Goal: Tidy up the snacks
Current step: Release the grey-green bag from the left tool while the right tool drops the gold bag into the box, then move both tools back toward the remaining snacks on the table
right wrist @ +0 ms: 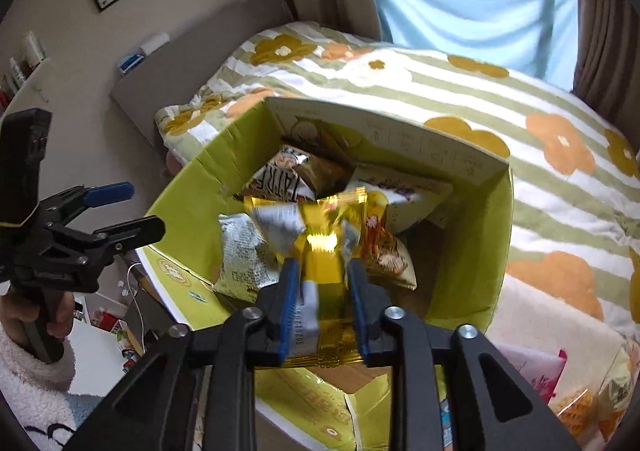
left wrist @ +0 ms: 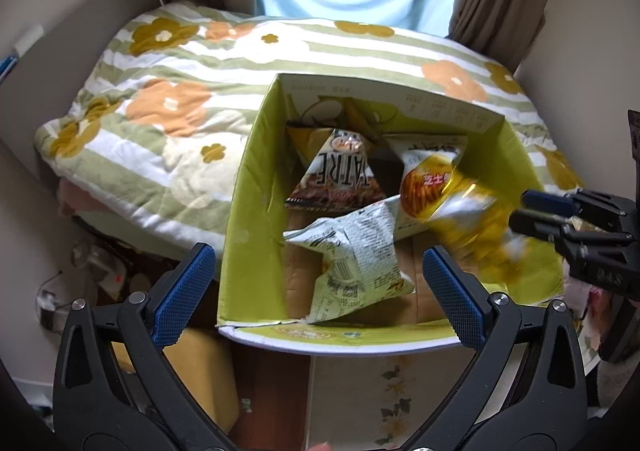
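Observation:
A green cardboard box (left wrist: 256, 155) (right wrist: 492, 231) stands open on the bed. Inside lie a brown-and-white bag (left wrist: 336, 175), a pale green bag (left wrist: 356, 259) and a yellow chips bag (left wrist: 424, 179). My left gripper (left wrist: 319, 253) (right wrist: 144, 207) hangs wide open and empty over the box's near edge. My right gripper (right wrist: 322, 263) (left wrist: 522, 210) is over the box's right side. Its jaws stand apart, with a gold snack bag (right wrist: 320, 251) (left wrist: 476, 227) loose between them. That bag is motion-blurred and reaches down into the box.
The floral striped quilt (left wrist: 168, 99) covers the bed around the box. More snack bags (right wrist: 580, 403) lie at the lower right. A hand in a white fleece sleeve (right wrist: 36, 383) holds the left gripper. Floor clutter (left wrist: 104, 271) sits left of the bed.

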Motion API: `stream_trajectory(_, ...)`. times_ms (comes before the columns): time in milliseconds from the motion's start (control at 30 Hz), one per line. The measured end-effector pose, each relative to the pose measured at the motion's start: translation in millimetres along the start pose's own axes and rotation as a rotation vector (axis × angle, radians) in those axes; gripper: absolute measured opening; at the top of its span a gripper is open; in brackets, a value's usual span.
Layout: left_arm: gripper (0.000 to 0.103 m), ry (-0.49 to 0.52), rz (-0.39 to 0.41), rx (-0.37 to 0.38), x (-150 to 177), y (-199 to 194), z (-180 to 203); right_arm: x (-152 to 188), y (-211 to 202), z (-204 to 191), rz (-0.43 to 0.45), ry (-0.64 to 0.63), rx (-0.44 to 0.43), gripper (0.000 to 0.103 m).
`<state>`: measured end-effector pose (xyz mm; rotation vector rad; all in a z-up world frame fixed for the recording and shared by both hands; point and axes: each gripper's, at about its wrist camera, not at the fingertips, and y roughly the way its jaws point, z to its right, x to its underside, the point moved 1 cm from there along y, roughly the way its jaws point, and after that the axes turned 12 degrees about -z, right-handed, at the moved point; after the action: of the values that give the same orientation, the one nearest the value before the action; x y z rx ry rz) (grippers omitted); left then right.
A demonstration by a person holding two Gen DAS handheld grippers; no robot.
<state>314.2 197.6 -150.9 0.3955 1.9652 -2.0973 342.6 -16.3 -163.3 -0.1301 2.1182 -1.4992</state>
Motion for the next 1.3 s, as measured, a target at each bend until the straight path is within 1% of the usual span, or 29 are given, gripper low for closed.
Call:
stream_trajectory(33, 0.103, -0.002, -0.004, -0.004, 1.4, 0.9, -0.1, 1.4, 1.1, -0.2, -0.001, -0.001, 0.012, 0.079)
stream_trajectory(67, 0.103, -0.005, -0.009, -0.009, 2.9, 2.0, -0.2, 3.3, 2.1, -0.8, 0.002, -0.006, 0.020, 0.094)
stream_trajectory(100, 0.103, -0.006, -0.013, -0.012, 4.1, 2.6, -0.2, 5.5, 2.8, -1.5, 0.007, -0.009, 0.021, 0.103)
stream_trajectory(167, 0.103, -0.006, -0.015, -0.014, 6.3, 3.2, 0.0, 10.3, 3.9, -1.9, 0.006, -0.013, 0.014, 0.103)
stream_trajectory(267, 0.103, -0.001, -0.014, -0.018, 8.5, 2.8, 0.6, 14.0, 6.1, -2.1, -0.003, -0.019, 0.037, 0.103)
stream_trajectory(500, 0.103, 0.015, 0.009, -0.024, 9.2, -6.2, 0.8, 15.8, -0.1, -7.5, 0.016, -0.024, 0.049, 0.103)
stream_trajectory(567, 0.103, 0.027, 0.016, -0.027, 8.2, -9.3, 1.2, 15.5, -0.2, -9.0, 0.015, -0.019, 0.052, 0.103)
stream_trajectory(700, 0.103, 0.074, 0.036, -0.027, 7.2, -13.5, 5.7, 17.5, -4.0, -10.0, 0.041, 0.003, 0.072, 0.103)
stream_trajectory(800, 0.103, 0.106, 0.044, -0.013, 7.4, -13.1, 11.0, 19.5, -4.0, -6.9, 0.016, 0.040, 0.094, 0.103)
stream_trajectory(900, 0.102, 0.129, 0.045, 0.015, 7.7, -12.4, 21.5, 23.3, -10.6, -0.8, 0.010, 0.101, 0.102, 0.103)
stream_trajectory(1000, 0.102, 0.147, 0.048, 0.041, 8.6, -14.0, 34.5, 31.4, -24.2, 4.1, 0.039, 0.151, 0.108, 0.103)
stream_trajectory(1100, 0.102, 0.165, 0.056, 0.058, 11.9, -17.3, 49.2, 41.4, -41.5, 7.5, 0.064, 0.169, 0.119, 0.103)
stream_trajectory(1167, 0.102, 0.177, 0.060, 0.065, 14.3, -19.1, 61.5, 48.8, -55.7, 11.9, 0.080, 0.182, 0.142, 0.103)
stream_trajectory(1300, 0.102, 0.199, 0.052, 0.084, 20.9, -24.1, 88.8, 63.0, -81.4, 25.8, 0.094, 0.223, 0.166, 0.103)
